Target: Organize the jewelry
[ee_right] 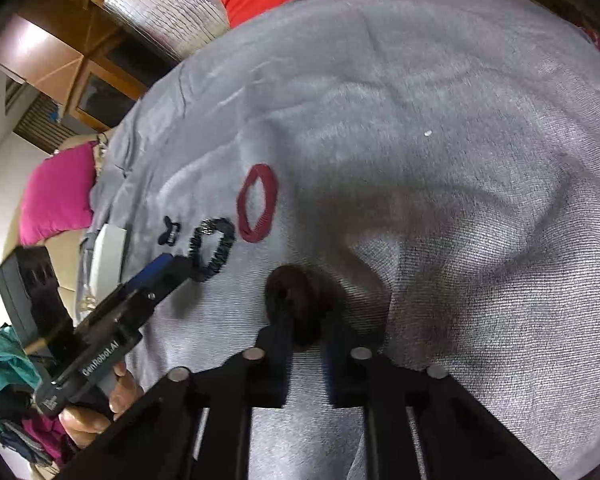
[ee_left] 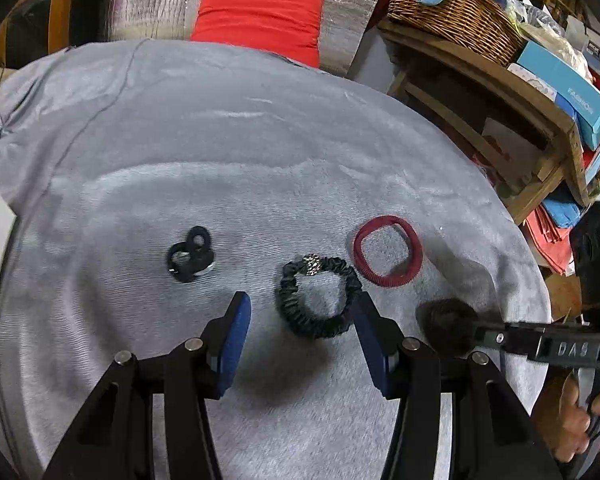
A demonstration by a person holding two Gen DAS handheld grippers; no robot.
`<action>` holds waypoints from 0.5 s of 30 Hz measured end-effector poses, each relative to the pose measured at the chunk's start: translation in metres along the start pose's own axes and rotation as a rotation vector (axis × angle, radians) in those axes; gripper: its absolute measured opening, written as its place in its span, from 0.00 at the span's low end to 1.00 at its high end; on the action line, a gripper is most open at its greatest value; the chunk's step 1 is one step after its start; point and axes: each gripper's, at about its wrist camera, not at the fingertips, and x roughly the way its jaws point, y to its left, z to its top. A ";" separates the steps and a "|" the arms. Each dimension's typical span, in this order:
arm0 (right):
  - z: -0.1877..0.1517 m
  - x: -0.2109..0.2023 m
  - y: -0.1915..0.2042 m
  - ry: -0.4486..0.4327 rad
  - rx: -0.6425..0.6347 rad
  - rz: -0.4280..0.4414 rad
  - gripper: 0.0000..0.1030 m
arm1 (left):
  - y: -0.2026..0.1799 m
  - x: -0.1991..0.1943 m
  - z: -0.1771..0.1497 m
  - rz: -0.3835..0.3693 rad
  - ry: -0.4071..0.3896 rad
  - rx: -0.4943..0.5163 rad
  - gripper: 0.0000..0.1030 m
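Note:
On the grey cloth point(ee_left: 260, 128) lie a small black looped tie point(ee_left: 190, 255), a black scrunchie with a silver bead point(ee_left: 319, 300) and a dark red hair band point(ee_left: 388, 251). My left gripper point(ee_left: 300, 308) is open, its blue pads either side of the black scrunchie, just above it. My right gripper point(ee_right: 305, 322) is shut on a dark brown fuzzy scrunchie point(ee_right: 300, 304), held low over the cloth; it shows at the right in the left wrist view point(ee_left: 448, 326). The right wrist view also shows the red band point(ee_right: 257, 208), black scrunchie point(ee_right: 214, 248) and black tie point(ee_right: 168, 232).
A red cushion point(ee_left: 260, 16) lies behind the cloth. A wooden shelf point(ee_left: 500, 92) with a wicker basket point(ee_left: 456, 12) and boxes stands at the right. A white object point(ee_right: 108, 252) and a pink cushion point(ee_right: 58, 196) sit off the cloth's left edge.

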 end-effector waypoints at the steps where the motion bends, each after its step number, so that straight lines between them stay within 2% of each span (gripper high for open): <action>1: 0.000 0.001 0.000 0.000 -0.001 -0.002 0.11 | -0.001 0.005 0.001 -0.003 0.009 -0.001 0.52; 2: -0.001 0.001 0.000 -0.001 -0.003 -0.003 0.11 | -0.001 0.008 0.001 -0.005 0.013 -0.002 0.49; 4: -0.001 0.001 0.001 -0.003 -0.008 -0.009 0.10 | -0.002 0.015 0.002 -0.014 0.026 -0.001 0.27; 7: 0.000 0.000 0.001 -0.003 -0.006 -0.008 0.10 | -0.003 0.018 0.003 -0.011 0.026 0.012 0.13; 10: 0.000 0.000 0.002 -0.005 -0.009 -0.009 0.10 | -0.002 0.018 0.004 -0.009 0.025 0.014 0.09; 15: -0.001 -0.005 0.007 -0.027 -0.020 -0.004 0.09 | -0.004 0.012 0.001 0.027 0.016 0.040 0.09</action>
